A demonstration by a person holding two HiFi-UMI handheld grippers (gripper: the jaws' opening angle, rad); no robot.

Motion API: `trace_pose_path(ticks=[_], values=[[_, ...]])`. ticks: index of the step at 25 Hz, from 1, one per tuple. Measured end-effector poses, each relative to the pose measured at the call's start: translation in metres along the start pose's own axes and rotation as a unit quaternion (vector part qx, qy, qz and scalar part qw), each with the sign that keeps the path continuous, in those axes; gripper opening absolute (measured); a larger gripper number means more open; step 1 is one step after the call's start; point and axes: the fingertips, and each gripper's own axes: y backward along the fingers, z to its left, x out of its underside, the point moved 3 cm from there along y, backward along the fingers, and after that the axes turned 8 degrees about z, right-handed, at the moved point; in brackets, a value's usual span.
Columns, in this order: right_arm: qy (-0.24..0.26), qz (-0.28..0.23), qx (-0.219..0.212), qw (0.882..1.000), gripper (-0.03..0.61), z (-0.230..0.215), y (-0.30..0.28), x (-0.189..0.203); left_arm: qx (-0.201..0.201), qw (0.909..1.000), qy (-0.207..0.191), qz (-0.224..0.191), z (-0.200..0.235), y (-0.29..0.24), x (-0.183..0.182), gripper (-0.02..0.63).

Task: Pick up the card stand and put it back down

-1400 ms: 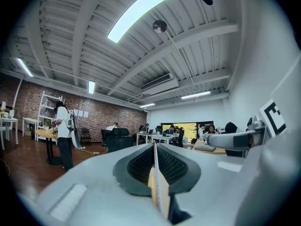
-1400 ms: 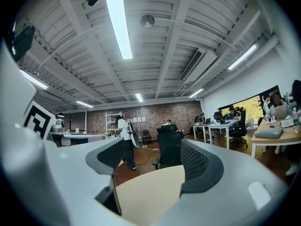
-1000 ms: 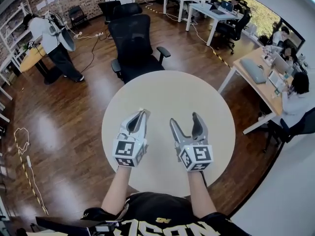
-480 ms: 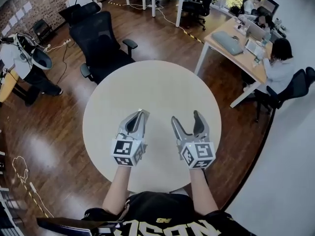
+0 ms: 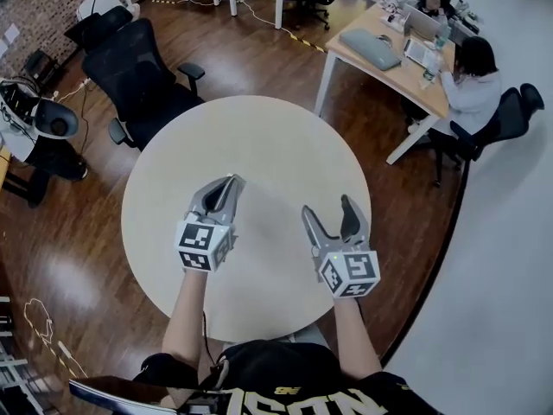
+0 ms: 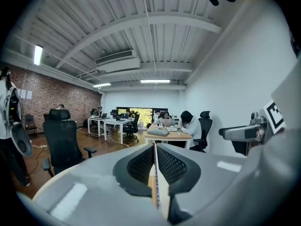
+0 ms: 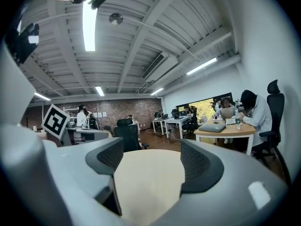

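Observation:
No card stand shows in any view. Both grippers hover over the round beige table (image 5: 259,137). My left gripper (image 5: 232,180) is at the left with its dark pads pressed together and nothing between them. The left gripper view shows the same closed seam of my left gripper (image 6: 155,147). At the right, my right gripper (image 5: 327,206) has its two fingers standing apart. In the right gripper view only bare tabletop (image 7: 150,173) lies in the gap of the right gripper (image 7: 151,149).
A black office chair (image 5: 138,76) stands at the table's far left edge. A wooden desk (image 5: 389,59) with a seated person (image 5: 471,85) is to the far right. Another person (image 5: 34,137) stands at the left, on the wooden floor (image 5: 78,232).
The head view has swung, so the room and table have shifted in the frame. My left gripper has moved a little forward and left. The right gripper holds its place; neither gripper's jaws have changed.

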Motion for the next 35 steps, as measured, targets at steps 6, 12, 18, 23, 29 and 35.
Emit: trace_pose_path(ticks=[6,12,18,23,29,35], values=[[-0.013,0.017,0.017,1.000,0.383,-0.023,0.005,0.018,0.013,0.9990,-0.042,0.011,0.026,-0.025,-0.012,0.014],[0.016,0.021,0.005,1.000,0.383,-0.030,-0.015,0.027,0.035,0.9961,-0.076,0.029,0.061,-0.055,-0.012,0.014],[0.037,0.037,-0.034,0.998,0.383,-0.013,-0.047,0.036,0.110,0.9881,-0.096,0.049,0.079,-0.090,0.010,0.014],[0.043,0.053,-0.060,0.996,0.383,0.009,-0.077,0.058,0.184,0.9739,-0.115,0.067,0.089,-0.118,0.037,0.014],[0.031,0.069,-0.071,0.995,0.383,0.025,-0.102,0.081,0.269,0.9487,-0.139,0.092,0.082,-0.157,0.072,0.014],[-0.009,0.077,-0.070,0.995,0.383,0.023,-0.111,0.100,0.349,0.9196,-0.128,0.127,0.067,-0.200,0.113,0.014]])
